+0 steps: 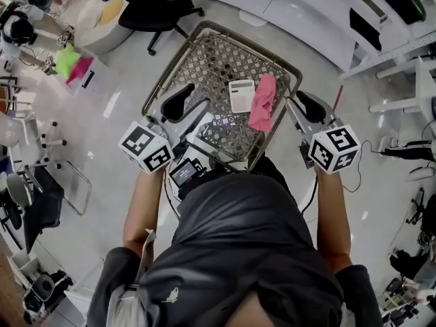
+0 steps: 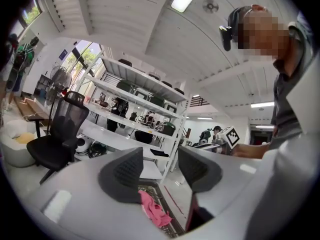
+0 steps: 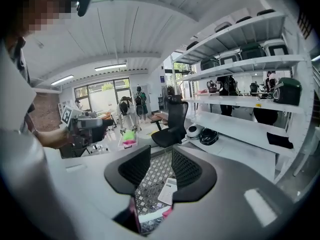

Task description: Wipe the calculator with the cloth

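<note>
Currently the calculator point(image 1: 241, 95) lies in the wire-mesh basket point(image 1: 211, 67), toward 3 o'clock of its centre in the head view. The pink cloth point(image 1: 263, 102) is crumpled just beside it, also at 3 o'clock. The left hand-held gripper point(image 2: 160, 166) hangs by the basket's 9 o'clock edge, jaws apart with nothing between them. The right hand-held gripper point(image 3: 161, 166) is by the 3 o'clock rim, likewise open and empty, with the calculator visible beyond its jaws.

Wire-mesh basket point(image 1: 178, 58) on pale floor point(image 1: 122, 107). On mesh: 1 white calculator point(image 1: 241, 95), 1 pink cloth point(image 1: 262, 103) just beside it, 1 printed sheet point(image 1: 223, 121) near front edge.
</note>
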`<state>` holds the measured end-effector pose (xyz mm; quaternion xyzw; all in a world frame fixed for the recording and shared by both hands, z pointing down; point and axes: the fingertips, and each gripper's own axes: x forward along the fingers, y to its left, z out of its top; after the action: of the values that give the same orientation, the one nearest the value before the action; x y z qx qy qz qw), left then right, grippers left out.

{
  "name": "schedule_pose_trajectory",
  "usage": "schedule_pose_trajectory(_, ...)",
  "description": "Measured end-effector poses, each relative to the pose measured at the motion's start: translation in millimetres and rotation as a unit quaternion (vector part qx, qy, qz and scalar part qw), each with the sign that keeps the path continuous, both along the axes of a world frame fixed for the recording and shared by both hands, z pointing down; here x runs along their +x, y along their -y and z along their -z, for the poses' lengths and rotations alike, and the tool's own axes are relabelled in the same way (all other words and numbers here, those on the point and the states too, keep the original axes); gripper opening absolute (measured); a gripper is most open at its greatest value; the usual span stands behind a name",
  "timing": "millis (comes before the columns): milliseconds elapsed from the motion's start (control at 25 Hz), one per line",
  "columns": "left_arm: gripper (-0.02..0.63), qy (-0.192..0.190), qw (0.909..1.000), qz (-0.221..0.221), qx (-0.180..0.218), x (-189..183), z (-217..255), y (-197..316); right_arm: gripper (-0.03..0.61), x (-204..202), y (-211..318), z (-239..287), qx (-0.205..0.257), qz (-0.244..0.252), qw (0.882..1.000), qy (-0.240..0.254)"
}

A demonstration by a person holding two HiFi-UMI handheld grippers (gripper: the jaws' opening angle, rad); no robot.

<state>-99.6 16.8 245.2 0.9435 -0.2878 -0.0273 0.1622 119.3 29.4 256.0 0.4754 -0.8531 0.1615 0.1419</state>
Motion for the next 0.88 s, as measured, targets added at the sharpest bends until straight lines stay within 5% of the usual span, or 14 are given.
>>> schedule_pose_trajectory(880,0.236,0.039,0.994,0.074,-0.071,4.4,-52.5,40.8,0.178,28.1,95.5,-207.7,-0.185,0.039,0.982,-0.005)
